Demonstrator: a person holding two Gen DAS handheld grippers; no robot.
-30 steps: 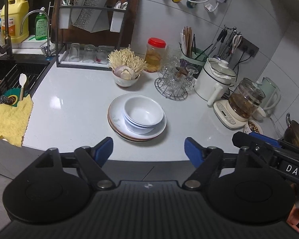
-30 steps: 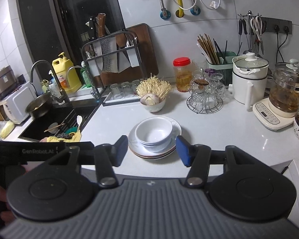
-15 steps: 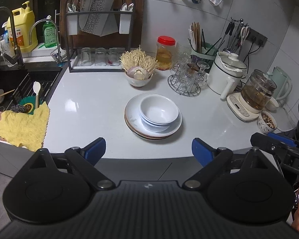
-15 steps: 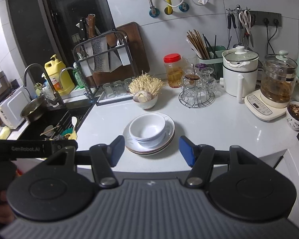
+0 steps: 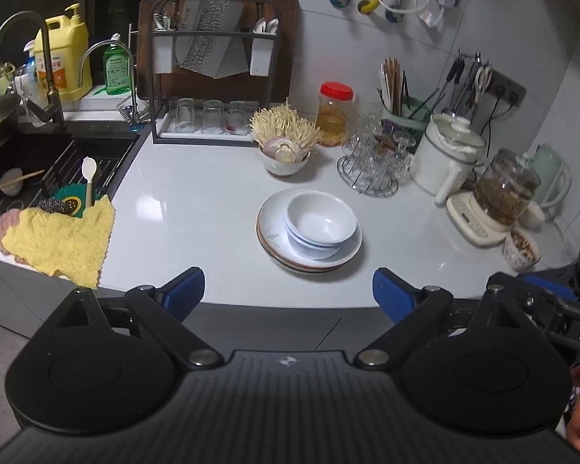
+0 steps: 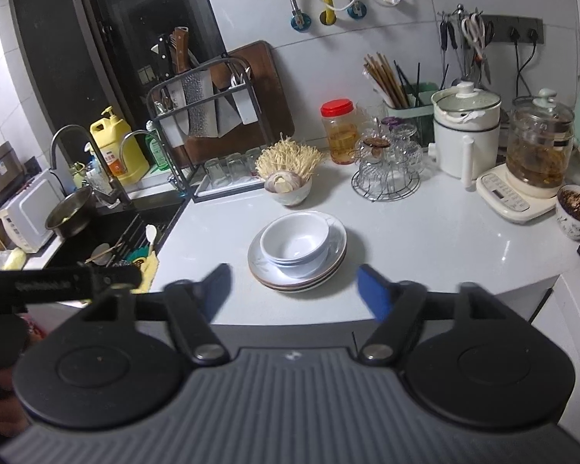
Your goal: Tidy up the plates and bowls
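Left wrist view: bowls (image 5: 321, 224) nested on plates (image 5: 309, 257), frame centre; stacking looks done. My left gripper (image 5: 288, 290) spread wide, empty; right gripper (image 6: 294, 290) opening, empty.

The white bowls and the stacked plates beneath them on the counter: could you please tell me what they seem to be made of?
White bowls: probably glazed ceramic, glossy with soft highlights; melamine is possible. Stacked plates: likely glazed ceramic too, shiny white top, brownish rims on the lower ones.

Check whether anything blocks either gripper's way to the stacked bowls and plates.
Nothing visible does. Bare countertop lies between the open left gripper, the opening right gripper, and the bowls nested on the plates.
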